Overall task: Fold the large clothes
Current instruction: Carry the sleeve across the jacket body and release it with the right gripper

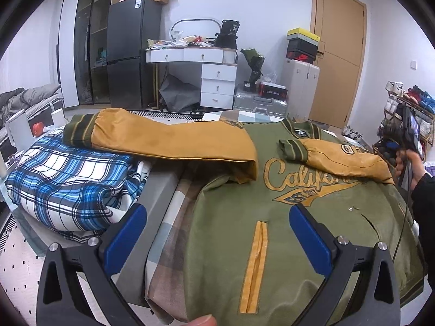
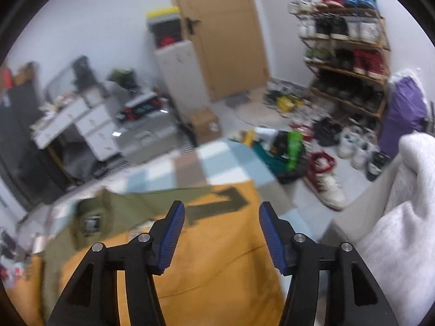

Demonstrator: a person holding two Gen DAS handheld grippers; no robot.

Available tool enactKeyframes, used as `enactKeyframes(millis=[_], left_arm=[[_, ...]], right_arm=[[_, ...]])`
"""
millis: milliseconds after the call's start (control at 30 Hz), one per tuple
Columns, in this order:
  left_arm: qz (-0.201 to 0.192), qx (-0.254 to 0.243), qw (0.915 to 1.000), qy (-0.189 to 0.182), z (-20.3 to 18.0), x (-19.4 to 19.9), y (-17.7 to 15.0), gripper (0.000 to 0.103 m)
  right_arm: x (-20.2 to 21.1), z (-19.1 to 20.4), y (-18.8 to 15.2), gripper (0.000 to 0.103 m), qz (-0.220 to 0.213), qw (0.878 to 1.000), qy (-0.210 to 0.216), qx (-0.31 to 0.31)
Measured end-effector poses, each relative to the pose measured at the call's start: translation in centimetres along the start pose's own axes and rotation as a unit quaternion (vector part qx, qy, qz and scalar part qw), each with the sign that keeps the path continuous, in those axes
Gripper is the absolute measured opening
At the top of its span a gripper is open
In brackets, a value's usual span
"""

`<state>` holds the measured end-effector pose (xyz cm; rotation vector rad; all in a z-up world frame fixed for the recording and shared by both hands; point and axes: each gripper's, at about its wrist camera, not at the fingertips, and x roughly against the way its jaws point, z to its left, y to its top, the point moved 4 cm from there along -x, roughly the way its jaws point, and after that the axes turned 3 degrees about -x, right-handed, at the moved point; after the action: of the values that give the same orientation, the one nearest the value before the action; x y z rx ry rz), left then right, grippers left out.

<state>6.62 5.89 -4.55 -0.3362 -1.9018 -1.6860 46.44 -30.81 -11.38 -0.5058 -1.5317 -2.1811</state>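
Observation:
An olive green varsity jacket (image 1: 244,217) with mustard sleeves and "California" lettering lies back up on the checked table cover. Its left sleeve (image 1: 174,138) stretches out to the left over a plaid shirt. Its right sleeve (image 1: 342,160) is folded across the back. My left gripper (image 1: 217,225) is open and empty, hovering over the jacket's lower left part. My right gripper (image 2: 221,231) is open and empty above the mustard sleeve (image 2: 217,271) near the olive collar (image 2: 130,206); that view is blurred. The right gripper also shows at the left wrist view's right edge (image 1: 407,135).
A folded blue plaid shirt (image 1: 70,182) lies at the table's left. White fabric (image 2: 402,231) lies to the right. Beyond the table are a fridge (image 1: 130,54), a white desk (image 1: 204,65), suitcases, a door (image 2: 225,35), a shoe rack (image 2: 345,54) and floor clutter.

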Motion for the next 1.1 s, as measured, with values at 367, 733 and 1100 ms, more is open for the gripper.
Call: enactKeyframes(millis=[367, 733, 1100], left_arm=[[-0.005, -0.003, 1.0000, 0.000, 0.1, 1.7, -0.5, 0.102], [0.010, 0.041, 0.9988, 0.025, 3.9, 1.7, -1.9, 0.102], [0.012, 0.032, 0.9994, 0.004, 2.8, 1.1, -2.0, 0.102]], right_arm=[[-1.8, 19.8, -12.6, 0.075, 0.184, 0.946, 0.154, 0.218], [-7.1, 24.0, -18.6, 0.029, 0.146, 0.915, 0.022, 0.376], [-4.2, 27.1, -19.3, 0.037, 0.220, 0.900, 0.152, 0.345]])
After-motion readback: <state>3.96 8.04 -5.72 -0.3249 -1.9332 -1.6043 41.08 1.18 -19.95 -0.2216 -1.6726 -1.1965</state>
